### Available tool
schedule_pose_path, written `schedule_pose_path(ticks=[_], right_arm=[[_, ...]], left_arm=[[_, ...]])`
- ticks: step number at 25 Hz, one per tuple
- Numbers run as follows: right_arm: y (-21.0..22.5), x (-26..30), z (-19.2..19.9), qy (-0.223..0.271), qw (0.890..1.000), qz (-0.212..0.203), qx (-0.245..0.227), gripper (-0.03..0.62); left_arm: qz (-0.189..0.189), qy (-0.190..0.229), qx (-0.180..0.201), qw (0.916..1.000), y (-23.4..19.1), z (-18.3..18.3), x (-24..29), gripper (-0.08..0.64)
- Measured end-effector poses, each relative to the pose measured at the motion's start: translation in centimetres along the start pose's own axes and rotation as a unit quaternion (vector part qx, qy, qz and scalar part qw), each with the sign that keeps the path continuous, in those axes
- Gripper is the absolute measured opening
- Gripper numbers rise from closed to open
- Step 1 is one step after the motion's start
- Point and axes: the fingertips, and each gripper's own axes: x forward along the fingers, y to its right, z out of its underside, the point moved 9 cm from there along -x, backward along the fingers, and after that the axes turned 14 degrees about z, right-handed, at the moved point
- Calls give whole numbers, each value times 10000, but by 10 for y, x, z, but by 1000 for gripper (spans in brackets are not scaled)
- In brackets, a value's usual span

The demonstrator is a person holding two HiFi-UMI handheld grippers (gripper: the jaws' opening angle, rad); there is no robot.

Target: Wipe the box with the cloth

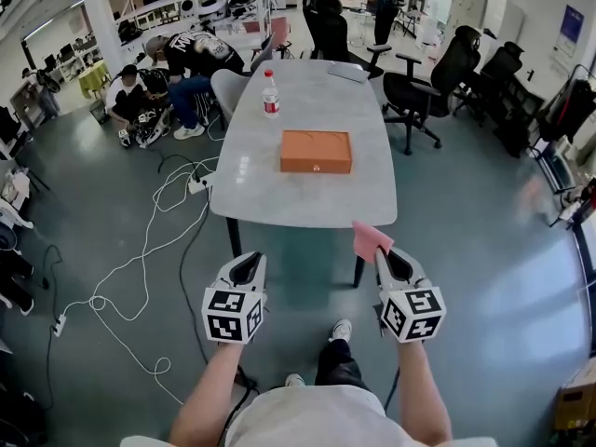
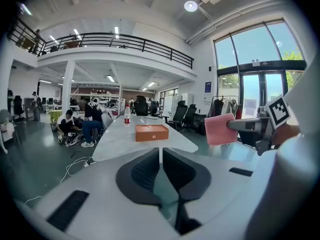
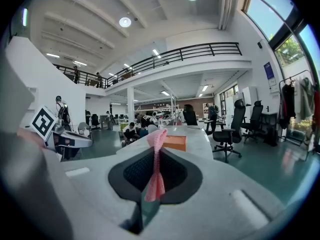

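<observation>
An orange box (image 1: 317, 151) lies flat near the middle of a grey table (image 1: 251, 189); it also shows as the box (image 2: 151, 132) and the box (image 3: 176, 142) in the gripper views. My right gripper (image 1: 386, 255) is shut on a pink cloth (image 1: 371, 239), which sticks up between its jaws as a pinched fold of cloth (image 3: 156, 159). My left gripper (image 1: 248, 265) is shut with nothing in it, its tips (image 2: 160, 156) meeting. Both grippers hang in the air short of the table's near edge, away from the box.
A plastic bottle (image 1: 270, 94) with a red cap stands beyond the box. White and black cables (image 1: 149, 250) trail over the floor at the left. Black office chairs (image 1: 430, 87) stand right of the table. People (image 1: 163, 82) crouch at the far left.
</observation>
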Motion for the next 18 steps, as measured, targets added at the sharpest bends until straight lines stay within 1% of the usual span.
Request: schedule_pose_path(ticks=[8, 18], right_arm=[[31, 61, -3, -112, 9999, -110, 44, 15], [73, 131, -15, -246, 9992, -311, 68, 15]], left_arm=[[-76, -92, -91, 9999, -20, -18, 64, 26], [-137, -199, -161, 9996, -30, -50, 140, 26]])
